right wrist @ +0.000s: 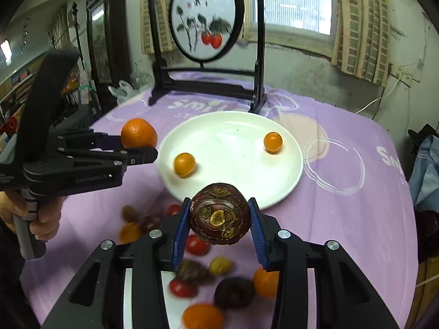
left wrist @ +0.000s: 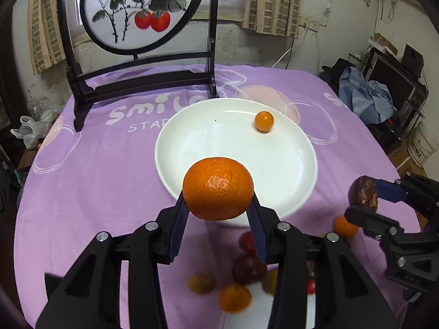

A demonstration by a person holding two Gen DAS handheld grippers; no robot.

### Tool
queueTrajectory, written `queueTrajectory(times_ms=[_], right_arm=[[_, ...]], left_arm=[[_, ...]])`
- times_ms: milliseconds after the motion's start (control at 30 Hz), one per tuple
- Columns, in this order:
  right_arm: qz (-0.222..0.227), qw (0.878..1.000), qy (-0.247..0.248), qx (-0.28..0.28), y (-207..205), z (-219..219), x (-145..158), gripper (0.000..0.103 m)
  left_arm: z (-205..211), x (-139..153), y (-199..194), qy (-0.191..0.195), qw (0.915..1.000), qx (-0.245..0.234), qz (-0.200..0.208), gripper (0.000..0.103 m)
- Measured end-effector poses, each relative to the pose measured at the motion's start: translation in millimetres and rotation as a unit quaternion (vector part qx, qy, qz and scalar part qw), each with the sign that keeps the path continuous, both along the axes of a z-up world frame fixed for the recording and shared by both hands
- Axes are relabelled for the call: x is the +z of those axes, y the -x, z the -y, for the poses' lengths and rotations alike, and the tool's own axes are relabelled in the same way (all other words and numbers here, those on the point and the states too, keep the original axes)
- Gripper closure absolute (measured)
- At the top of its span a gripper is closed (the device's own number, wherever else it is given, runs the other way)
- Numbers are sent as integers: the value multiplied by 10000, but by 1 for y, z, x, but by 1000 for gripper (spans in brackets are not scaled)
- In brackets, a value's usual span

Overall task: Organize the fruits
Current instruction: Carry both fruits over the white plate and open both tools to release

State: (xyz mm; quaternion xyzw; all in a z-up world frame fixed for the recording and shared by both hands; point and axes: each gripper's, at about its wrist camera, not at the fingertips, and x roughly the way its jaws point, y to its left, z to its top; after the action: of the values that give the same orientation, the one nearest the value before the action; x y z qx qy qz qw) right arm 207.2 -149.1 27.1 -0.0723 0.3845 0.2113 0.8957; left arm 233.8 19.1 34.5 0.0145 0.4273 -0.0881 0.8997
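My left gripper (left wrist: 218,195) is shut on a mandarin orange (left wrist: 218,186), held in the air just before the near rim of a white plate (left wrist: 219,137). One small kumquat (left wrist: 264,121) shows on that plate. In the right wrist view my right gripper (right wrist: 219,202) is shut on a dark brown, round fruit (right wrist: 219,215) above the plate's (right wrist: 233,148) near rim. Two kumquats (right wrist: 184,165) (right wrist: 273,142) lie on the plate. The left gripper (right wrist: 140,148) with the mandarin (right wrist: 139,133) hangs at the plate's left, a hand (right wrist: 46,216) on its handle.
Several loose fruits (right wrist: 196,245), orange, red, dark and yellow, lie blurred on the purple cloth (left wrist: 96,164) beneath both grippers. A round painted screen on a black stand (left wrist: 137,13) rises behind the plate. The right gripper (left wrist: 365,201) is at the plate's right. Clutter surrounds the table.
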Motion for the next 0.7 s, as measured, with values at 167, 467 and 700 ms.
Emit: queueTrajectory(times_ms=[167, 467, 700], right_arm=[[-305, 9994, 129, -104, -53, -5, -30, 61], [-607, 9973, 13, -416, -97, 2, -61, 51], [-529, 9976, -126, -435, -72, 13, -50, 46]], left_arm=[[1, -22, -50, -61, 9997, 128, -214, 62], [6, -56, -93, -136, 9979, 283, -574, 60], [5, -32, -68, -101, 9995, 269, -162, 43]])
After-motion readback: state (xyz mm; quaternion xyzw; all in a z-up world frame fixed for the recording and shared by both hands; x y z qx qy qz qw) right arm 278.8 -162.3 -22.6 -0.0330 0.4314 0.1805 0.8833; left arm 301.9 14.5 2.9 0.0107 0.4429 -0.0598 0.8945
